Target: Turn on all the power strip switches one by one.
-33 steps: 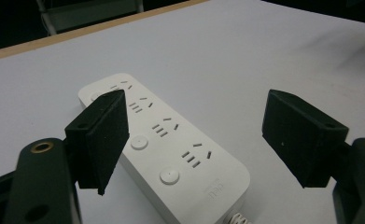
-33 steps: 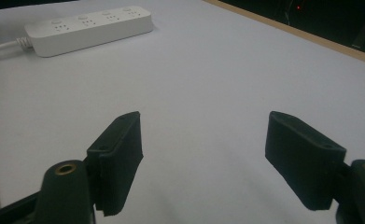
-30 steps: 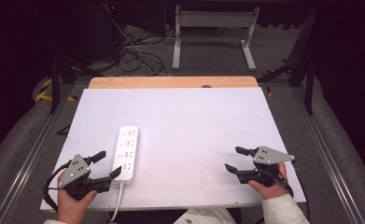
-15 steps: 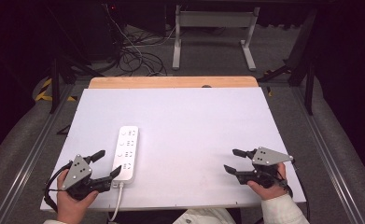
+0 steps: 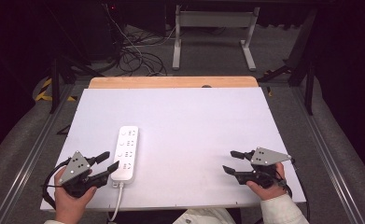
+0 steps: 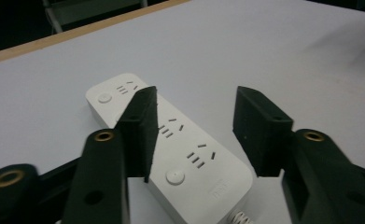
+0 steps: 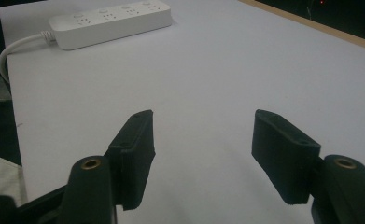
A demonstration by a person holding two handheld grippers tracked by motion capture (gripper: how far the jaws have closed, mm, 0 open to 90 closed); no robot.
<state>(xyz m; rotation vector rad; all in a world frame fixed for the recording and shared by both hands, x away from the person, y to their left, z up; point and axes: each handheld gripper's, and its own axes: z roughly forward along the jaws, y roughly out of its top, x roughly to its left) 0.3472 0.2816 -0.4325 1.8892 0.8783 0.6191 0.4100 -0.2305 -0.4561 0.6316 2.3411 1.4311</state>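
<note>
A white power strip (image 5: 127,151) lies on the white table top (image 5: 194,121) at the front left, its cord end toward the person. My left gripper (image 5: 112,159) is at the strip's near end, a little to its left. In the left gripper view the strip (image 6: 171,140) runs away between the two jaws; the left pad overlaps its edge and the right pad stands clear of it. These jaws have just been closing, and a gap still shows around the strip. My right gripper (image 5: 228,161) rests at the front right, open, with bare table between its fingers (image 7: 133,149).
The strip's white cord (image 5: 116,200) drops over the table's front edge. A wooden band (image 5: 171,82) runs along the far edge. Beyond it stand a white table frame (image 5: 213,28) and loose cables (image 5: 133,56) on the floor. Metal rails flank both sides.
The left gripper's jaws stand closer together than in the earlier frames, and the hand has edged slightly toward the power strip. The right gripper has not moved.
</note>
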